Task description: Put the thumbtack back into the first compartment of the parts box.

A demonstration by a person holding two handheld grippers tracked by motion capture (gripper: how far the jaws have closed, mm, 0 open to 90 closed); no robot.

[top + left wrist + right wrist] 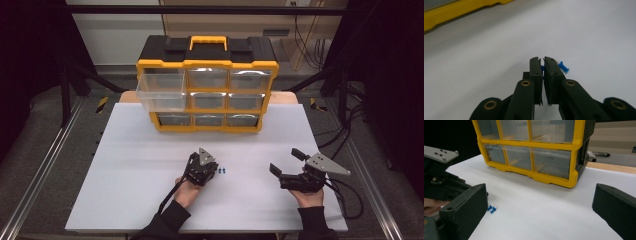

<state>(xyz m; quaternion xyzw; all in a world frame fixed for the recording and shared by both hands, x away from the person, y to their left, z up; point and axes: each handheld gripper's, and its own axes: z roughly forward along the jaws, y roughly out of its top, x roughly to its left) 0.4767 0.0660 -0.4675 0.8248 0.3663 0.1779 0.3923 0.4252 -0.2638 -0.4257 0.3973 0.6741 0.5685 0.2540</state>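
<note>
High view: a white rectangular bench (150, 200) carries a yellow-and-black plastic organiser cabinet with clear drawers (207, 90) at its 12 o'clock edge; the cabinet's upper-left drawer (161, 90) stands pulled out toward the person, the other drawers are flush. At about 6 o'clock from the cabinet, the left tool (207, 172) points down at the bench, held by a hand in a dark sleeve. Small blue plastic pins (222, 171) lie on the bench just beside it, at its 3 o'clock. The right tool (286, 161) rests well apart from them, farther toward 3 o'clock, and points toward 10 o'clock; its two black jaws stand spread with nothing between them.

Left gripper view: the left tool (542, 65) has its jaws pressed nearly together, pinching one small blue pin (542, 68), of which a sliver shows in the narrow gap near the tips. A second blue pin (564, 67) lies on the white bench (486, 62), just beside the outer face of the jaw at 3 o'clock; whether it touches that jaw cannot be told. The cabinet's yellow base (454, 11) crosses the frame at 11 o'clock.

Right gripper view: the right tool (541, 202) shows its jaws wide apart at the frame's lower corners. Two blue pins (492, 208) lie side by side on the bench, beside the left tool's body (439, 182) at 9 o'clock. The cabinet (534, 152) stands at 12 o'clock.
</note>
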